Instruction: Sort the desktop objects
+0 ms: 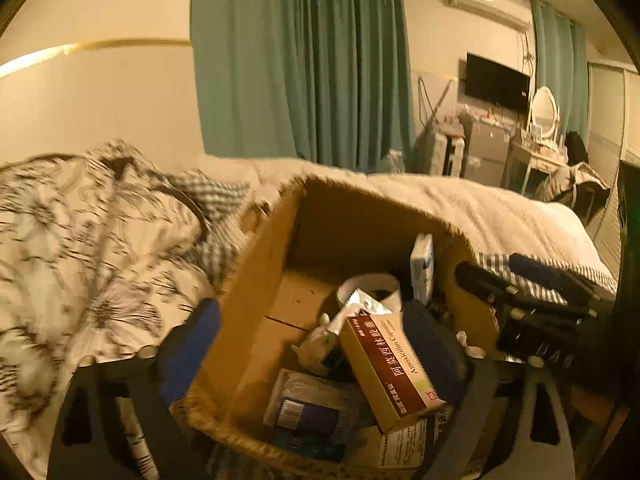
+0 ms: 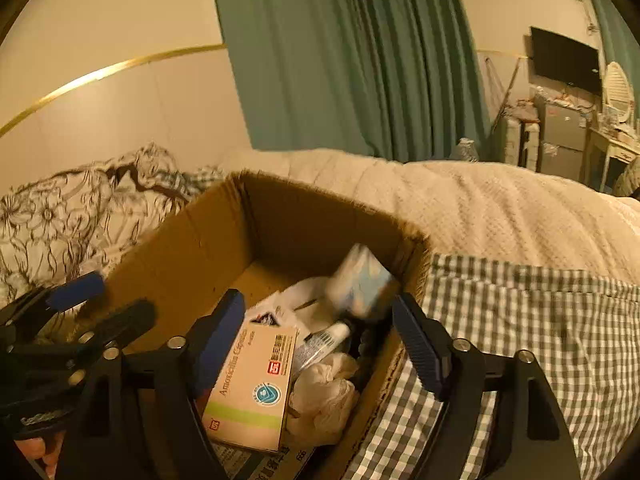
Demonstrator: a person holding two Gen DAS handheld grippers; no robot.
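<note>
Brown cardboard box (image 2: 208,240) sits beneath both grippers, left (image 1: 316,344) and right (image 2: 320,340), gaping empty-jawed; drop apparently done, next fetch another item.

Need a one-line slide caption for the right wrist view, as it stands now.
Right gripper open above a cardboard box on the bed, over an amoxicillin box and crumpled tissue.

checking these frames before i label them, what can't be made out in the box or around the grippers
- Blurred pack in the cardboard box, right wrist view: smeared, print unreadable.
- Items under the amoxicillin box, left wrist view: it covers them, and the bottom edge cuts off the printed sheet.
- Left gripper: its right finger is mostly hidden behind the amoxicillin box.
- Tube, right wrist view: label too small to read.
- Right gripper: open, nothing between the fingers.
</note>
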